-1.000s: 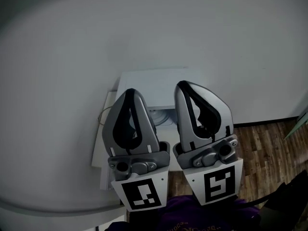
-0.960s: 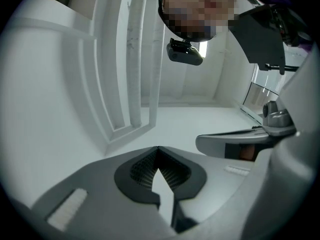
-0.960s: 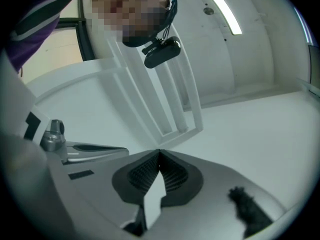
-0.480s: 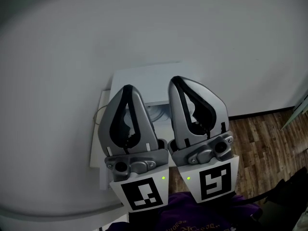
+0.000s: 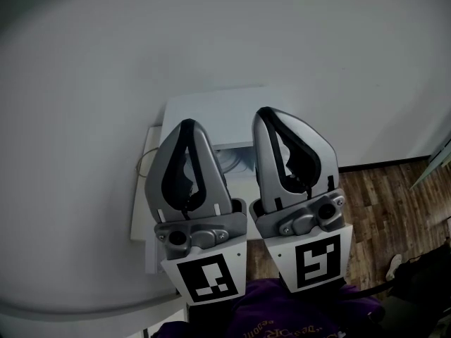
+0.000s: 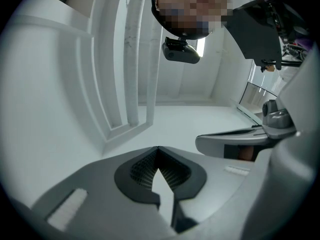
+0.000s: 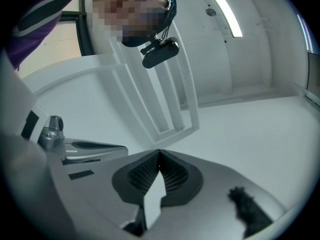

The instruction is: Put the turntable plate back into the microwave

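Pointing up side by side, the left gripper (image 5: 186, 122) and right gripper (image 5: 267, 111) are held empty, fingers together; this is judged a rest pose. What is possibly the turntable plate (image 5: 236, 162) is glimpsed at the white box's (image 5: 211, 115) near edge.

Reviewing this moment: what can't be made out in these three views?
- Head view: the white box by the wall is half covered by the left gripper and right gripper; its front is hidden.
- Head view: a pale round shape between them is too covered to name.
- Both gripper views face upward, away from the box.
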A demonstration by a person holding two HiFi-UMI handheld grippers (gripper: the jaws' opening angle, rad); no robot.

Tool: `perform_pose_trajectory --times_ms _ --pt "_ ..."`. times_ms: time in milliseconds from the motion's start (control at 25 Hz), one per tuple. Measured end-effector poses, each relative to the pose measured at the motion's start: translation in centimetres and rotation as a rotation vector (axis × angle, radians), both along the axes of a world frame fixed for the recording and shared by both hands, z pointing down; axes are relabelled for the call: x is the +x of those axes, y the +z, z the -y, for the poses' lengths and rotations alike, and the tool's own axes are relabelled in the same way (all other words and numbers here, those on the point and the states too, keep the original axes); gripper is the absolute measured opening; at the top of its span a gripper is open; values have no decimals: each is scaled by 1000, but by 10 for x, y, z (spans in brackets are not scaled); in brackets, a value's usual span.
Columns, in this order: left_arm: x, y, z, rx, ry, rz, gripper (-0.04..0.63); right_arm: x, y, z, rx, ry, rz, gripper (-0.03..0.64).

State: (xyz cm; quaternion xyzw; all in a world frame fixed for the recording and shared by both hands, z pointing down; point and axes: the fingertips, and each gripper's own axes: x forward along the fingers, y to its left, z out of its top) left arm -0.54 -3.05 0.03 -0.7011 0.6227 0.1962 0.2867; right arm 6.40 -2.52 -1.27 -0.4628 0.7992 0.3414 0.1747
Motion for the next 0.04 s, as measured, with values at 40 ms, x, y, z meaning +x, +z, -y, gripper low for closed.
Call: perform_pose_trajectory --times_ms 40 --pt "0 1 0 -2 -2 0 5 0 0 0 -1 0 0 9"
